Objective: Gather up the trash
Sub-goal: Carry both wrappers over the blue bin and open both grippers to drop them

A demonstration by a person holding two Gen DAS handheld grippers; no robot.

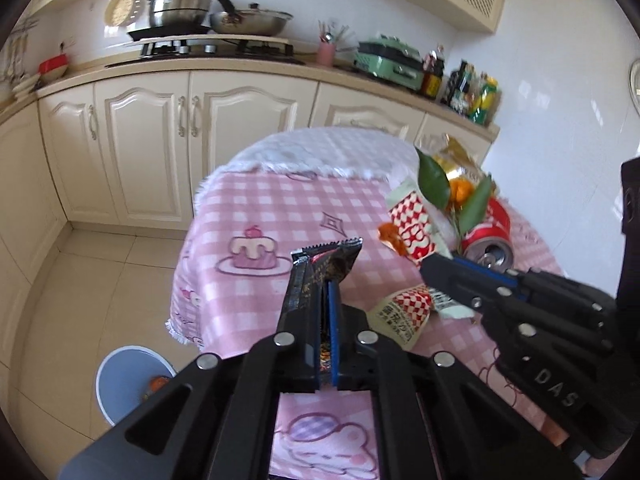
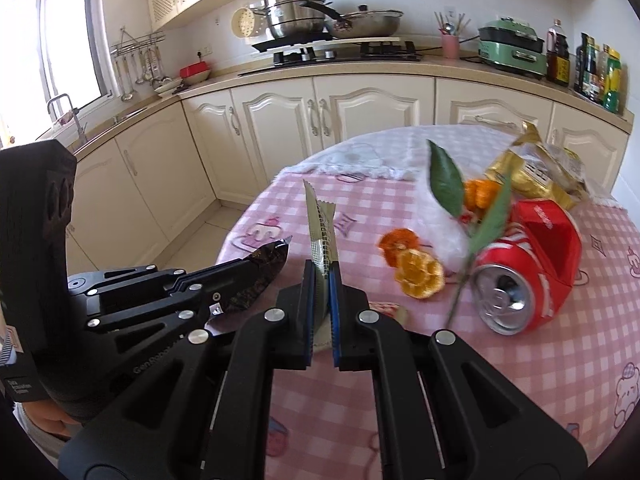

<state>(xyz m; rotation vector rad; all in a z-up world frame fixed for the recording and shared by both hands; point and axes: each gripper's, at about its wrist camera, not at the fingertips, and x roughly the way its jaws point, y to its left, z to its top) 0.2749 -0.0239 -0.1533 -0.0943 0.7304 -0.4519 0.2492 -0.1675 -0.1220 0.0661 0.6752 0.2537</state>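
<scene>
Left gripper: jaws are clamped on a dark wrapper, which is held above the table edge.
Right gripper: jaws are pressed together on a red-and-white wrapper, seen edge-on in its own view and checkered from the left wrist.
Bin: a blue bin is seen on the floor beside the table; something orange lies inside, so some trash is judged already collected.
Left on table: a crushed red can, orange peel, a leafy twig and a gold packet are still spread over the pink cloth.
Progress: judged early to midway; two wrappers are in hand but not yet dropped.
Remaining: both wrappers are to be carried to the bin, then the can, peel, twig and packet.
</scene>
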